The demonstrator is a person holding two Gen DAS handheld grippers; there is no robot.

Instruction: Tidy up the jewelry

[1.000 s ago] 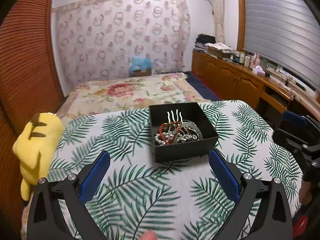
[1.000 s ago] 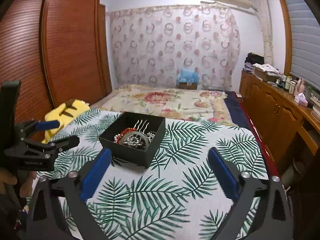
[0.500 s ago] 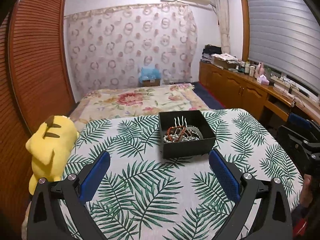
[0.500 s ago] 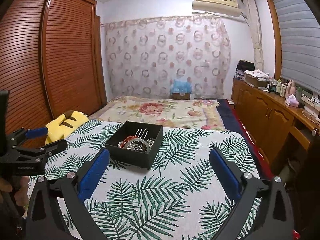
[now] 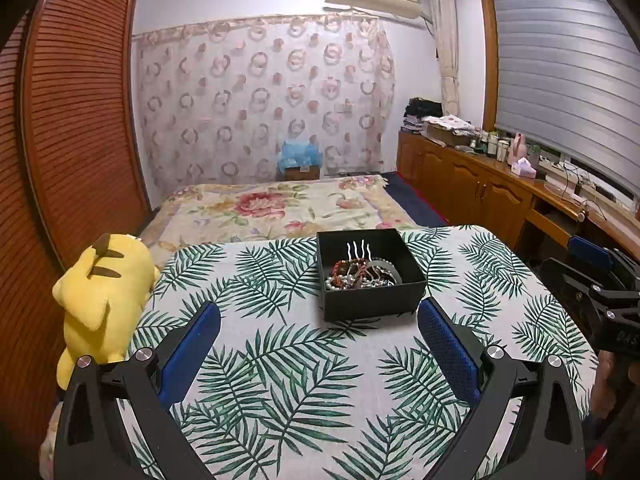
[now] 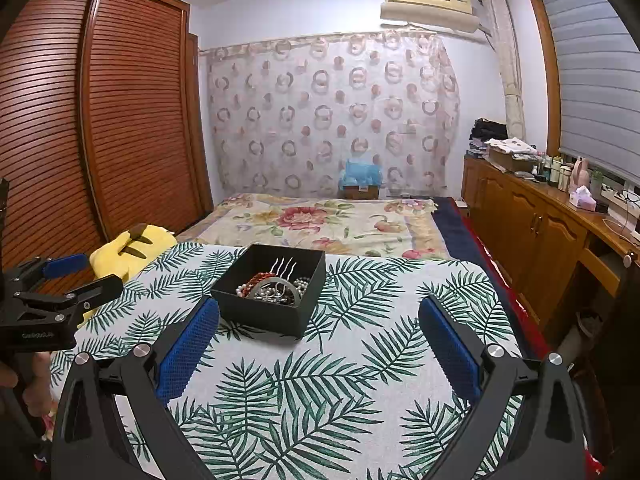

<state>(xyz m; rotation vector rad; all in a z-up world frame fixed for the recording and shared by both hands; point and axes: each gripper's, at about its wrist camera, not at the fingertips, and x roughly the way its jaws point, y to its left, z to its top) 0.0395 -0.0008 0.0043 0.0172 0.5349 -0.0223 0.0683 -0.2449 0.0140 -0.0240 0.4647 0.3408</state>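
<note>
A black open box (image 5: 374, 300) (image 6: 260, 316) sits on the leaf-print tablecloth (image 5: 288, 380) (image 6: 320, 392). Inside it lies a tangle of jewelry (image 5: 360, 274) (image 6: 272, 290): pearl strands, red beads and a silver hair comb with wavy prongs. My left gripper (image 5: 318, 320) hangs open just short of the box, nothing between its blue pads. My right gripper (image 6: 318, 316) is open too, with the box a little ahead and left of centre. In each wrist view the other gripper shows at the edge: the right gripper (image 5: 600, 292), the left gripper (image 6: 60, 292).
A yellow plush toy (image 5: 102, 296) (image 6: 128, 250) leans at the table's left edge. Beyond the table lies a bed with a floral cover (image 5: 280, 208). Wooden cabinets (image 6: 532, 232) run along the right, a slatted wardrobe (image 6: 100, 120) along the left.
Both grippers have pulled back and tilted up from the box, so it looks smaller and farther and more of the room shows. Both stay open.
</note>
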